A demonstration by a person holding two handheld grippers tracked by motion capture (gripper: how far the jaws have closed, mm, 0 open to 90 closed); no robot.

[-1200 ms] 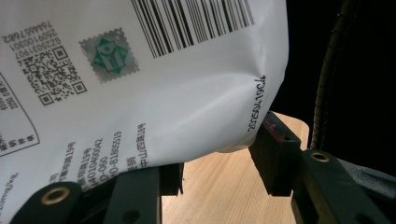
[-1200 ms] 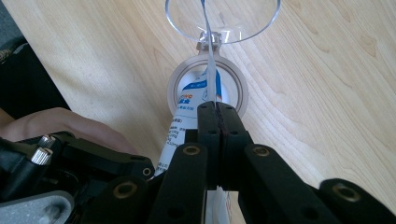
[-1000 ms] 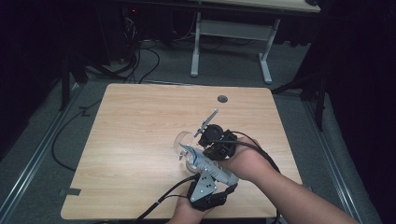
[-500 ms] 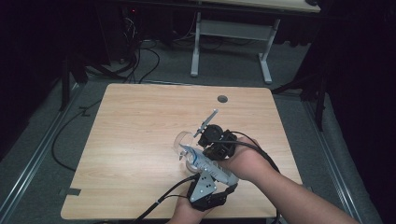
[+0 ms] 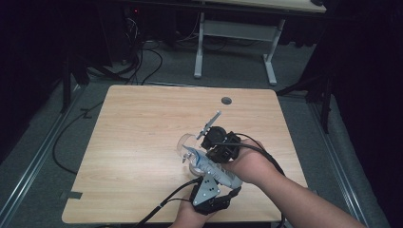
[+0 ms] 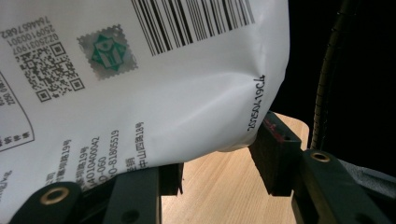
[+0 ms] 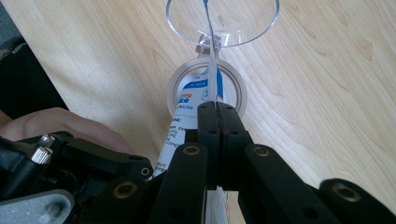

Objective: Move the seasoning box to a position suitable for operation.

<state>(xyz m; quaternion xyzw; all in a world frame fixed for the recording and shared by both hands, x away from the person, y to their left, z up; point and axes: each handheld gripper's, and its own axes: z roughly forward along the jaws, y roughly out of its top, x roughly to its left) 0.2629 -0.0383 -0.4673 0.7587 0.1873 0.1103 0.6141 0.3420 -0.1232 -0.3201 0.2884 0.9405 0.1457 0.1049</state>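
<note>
A white pouch (image 6: 154,84) printed with a barcode, QR code and small text sits between the jaws of my left gripper (image 6: 219,172). The right pad (image 6: 275,154) presses into its creased edge; the other pad is hidden behind it. In the right gripper view the pouch (image 7: 194,121) shows edge-on with a blue-and-white label, and my right gripper (image 7: 218,112) is shut on its thin top edge. A clear round glass vessel (image 7: 243,28) lies just past the pouch, with a pale ring (image 7: 233,79) beneath it. From above, both grippers (image 5: 212,172) (image 5: 205,148) meet at the pouch (image 5: 209,165) beside the glass (image 5: 184,142).
The wooden table (image 5: 142,128) has a round cable hole (image 5: 226,100) near its far edge. Cables trail from both grippers off the near edge. Behind the table stand a white-legged desk frame (image 5: 233,47) and floor cables (image 5: 138,52). Dark surroundings on both sides.
</note>
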